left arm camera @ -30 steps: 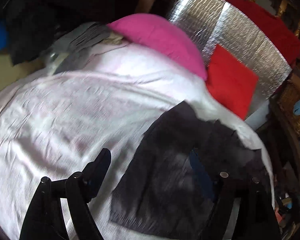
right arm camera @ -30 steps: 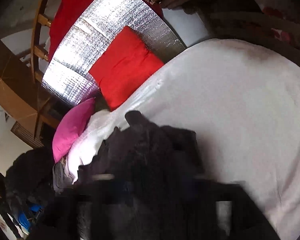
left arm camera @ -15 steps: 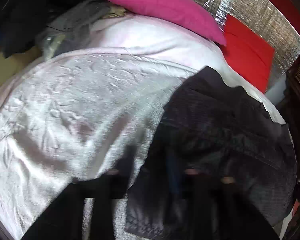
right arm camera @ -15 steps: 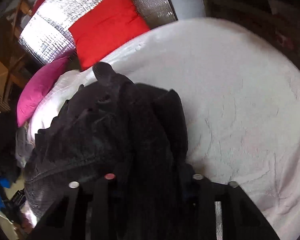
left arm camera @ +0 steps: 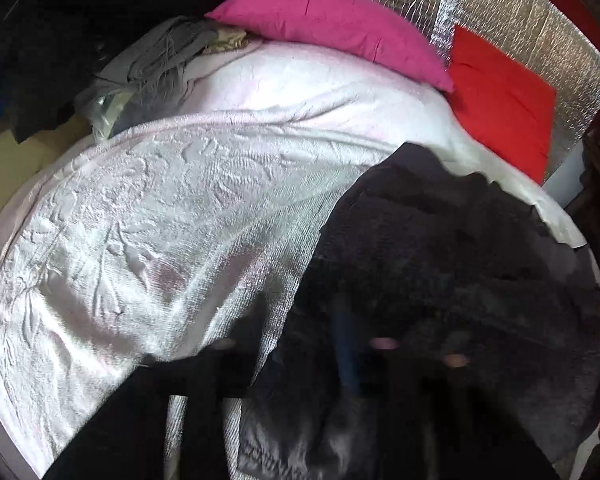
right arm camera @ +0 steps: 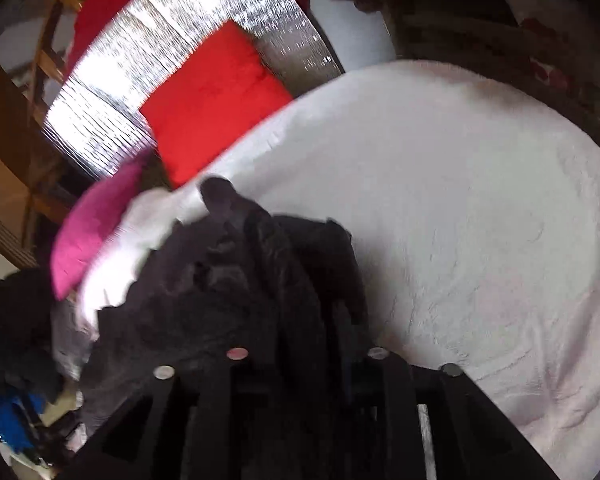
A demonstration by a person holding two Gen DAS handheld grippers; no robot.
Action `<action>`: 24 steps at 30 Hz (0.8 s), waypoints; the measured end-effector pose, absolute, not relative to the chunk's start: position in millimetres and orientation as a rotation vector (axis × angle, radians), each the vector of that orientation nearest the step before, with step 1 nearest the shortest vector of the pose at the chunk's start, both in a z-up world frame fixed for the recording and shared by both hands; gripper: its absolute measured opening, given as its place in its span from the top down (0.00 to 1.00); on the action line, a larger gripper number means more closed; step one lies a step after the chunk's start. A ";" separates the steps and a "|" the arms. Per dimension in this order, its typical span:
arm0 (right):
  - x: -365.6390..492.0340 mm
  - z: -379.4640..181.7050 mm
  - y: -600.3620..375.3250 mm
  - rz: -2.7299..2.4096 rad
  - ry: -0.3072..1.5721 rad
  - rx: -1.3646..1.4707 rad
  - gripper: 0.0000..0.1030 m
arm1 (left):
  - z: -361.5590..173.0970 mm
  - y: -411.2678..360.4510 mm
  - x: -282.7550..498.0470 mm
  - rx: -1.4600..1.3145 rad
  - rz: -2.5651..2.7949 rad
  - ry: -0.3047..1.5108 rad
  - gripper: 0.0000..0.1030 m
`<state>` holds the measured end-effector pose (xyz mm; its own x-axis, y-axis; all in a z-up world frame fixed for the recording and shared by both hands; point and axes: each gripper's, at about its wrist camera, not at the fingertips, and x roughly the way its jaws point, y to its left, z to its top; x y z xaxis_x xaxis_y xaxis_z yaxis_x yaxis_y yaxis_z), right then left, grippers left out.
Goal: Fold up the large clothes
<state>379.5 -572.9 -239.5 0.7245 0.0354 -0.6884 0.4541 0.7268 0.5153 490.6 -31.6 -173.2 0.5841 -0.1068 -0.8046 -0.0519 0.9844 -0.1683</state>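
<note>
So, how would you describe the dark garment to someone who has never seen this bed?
Find the bed with the white cover and the silver headboard. Below the red pillow, near the bed's edge, lies the dark garment. It is the only dark, crumpled cloth on the white cover; the pink pillow and grey clothes lie further away.

A bed [left arm camera: 172, 216] under a white textured cover carries a dark garment [left arm camera: 452, 272], rumpled and spread over the side nearer the red pillow [left arm camera: 500, 104]. A pink pillow [left arm camera: 332, 28] lies beside the red one at the head. A grey bundle [left arm camera: 152, 72], perhaps more clothing, sits on the far corner.
</note>
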 end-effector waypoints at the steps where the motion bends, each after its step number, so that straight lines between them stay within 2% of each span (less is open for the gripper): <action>1: 368.9 -233.2 -578.0 -0.246 0.702 0.761 0.40 | -162.9 -29.1 481.9 -0.188 -0.035 0.914 0.31; 2: 360.4 -230.4 -580.5 -0.242 0.680 0.788 0.18 | -154.5 -28.1 476.5 -0.188 -0.037 0.887 0.31; 4: 337.4 -223.2 -584.8 -0.225 0.607 0.835 0.17 | -136.5 -32.0 459.3 -0.134 -0.058 0.818 0.29; 8: 315.1 -213.4 -582.9 -0.178 0.616 0.855 0.17 | -126.5 -43.3 432.3 -0.045 -0.072 0.776 0.25; 13: 302.0 -220.4 -562.9 -0.180 0.726 0.846 0.17 | -142.6 -44.3 408.2 -0.061 -0.101 0.860 0.25; 20: 283.8 -228.8 -522.4 -0.057 0.764 0.956 0.17 | -170.6 -36.7 386.1 -0.192 -0.154 0.980 0.25; 24: 287.9 -253.3 -504.0 0.009 0.825 1.080 0.17 | -189.1 -30.2 395.9 -0.281 -0.127 1.062 0.25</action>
<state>287.9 -504.0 -253.3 0.7091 0.3876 -0.5890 0.3745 0.5008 0.7804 395.9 -30.2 -189.1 0.4844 -0.2368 -0.8422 -0.0319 0.9572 -0.2875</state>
